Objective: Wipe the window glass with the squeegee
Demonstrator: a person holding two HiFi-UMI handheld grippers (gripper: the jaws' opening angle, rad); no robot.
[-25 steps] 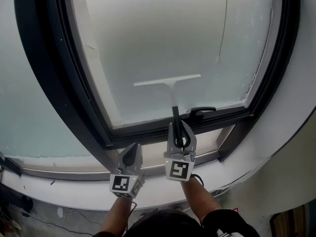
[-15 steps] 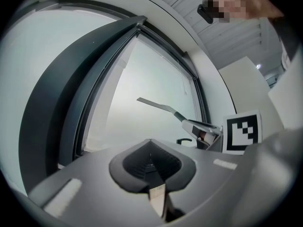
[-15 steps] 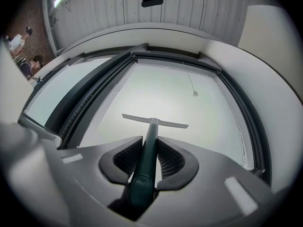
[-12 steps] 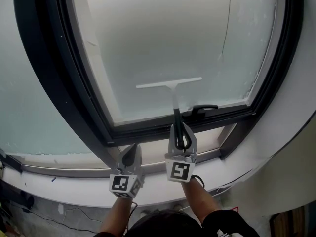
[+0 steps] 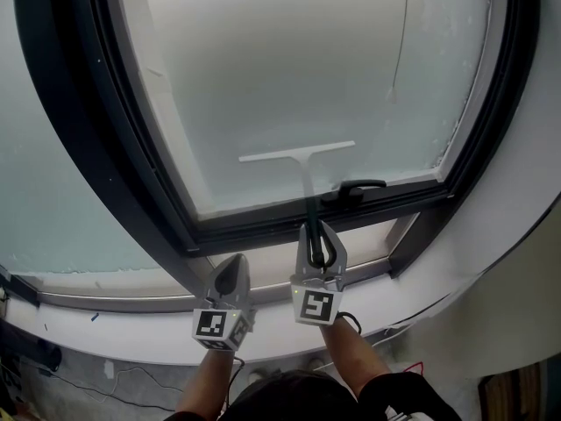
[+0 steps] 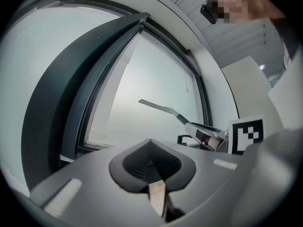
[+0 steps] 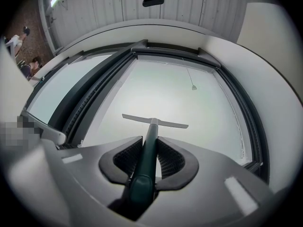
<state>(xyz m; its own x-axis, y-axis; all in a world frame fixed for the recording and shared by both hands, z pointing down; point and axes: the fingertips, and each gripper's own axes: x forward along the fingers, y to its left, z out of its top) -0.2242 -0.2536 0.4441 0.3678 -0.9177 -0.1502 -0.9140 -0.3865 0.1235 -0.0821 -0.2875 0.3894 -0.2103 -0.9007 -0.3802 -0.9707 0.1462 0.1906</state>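
Observation:
The squeegee (image 5: 298, 153) has a pale blade and a dark green handle. Its blade lies across the lower part of the frosted window glass (image 5: 289, 68). My right gripper (image 5: 318, 233) is shut on the handle, just below the dark bottom frame (image 5: 263, 224). In the right gripper view the handle (image 7: 147, 150) runs between the jaws and the blade (image 7: 155, 122) sits level ahead. My left gripper (image 5: 232, 268) hangs beside it to the left, shut with nothing in it. In the left gripper view its jaws (image 6: 150, 163) meet, and the squeegee (image 6: 158, 107) shows to the right.
A black window handle (image 5: 358, 186) sticks out from the bottom frame right of the squeegee. A thin cord (image 5: 399, 51) hangs down the pane's right side. A white curved sill (image 5: 131, 327) runs beneath both grippers. A second pane (image 5: 53, 191) lies to the left.
The squeegee blade has slid a little down the glass toward the bottom frame. Both grippers stay at about the same place.

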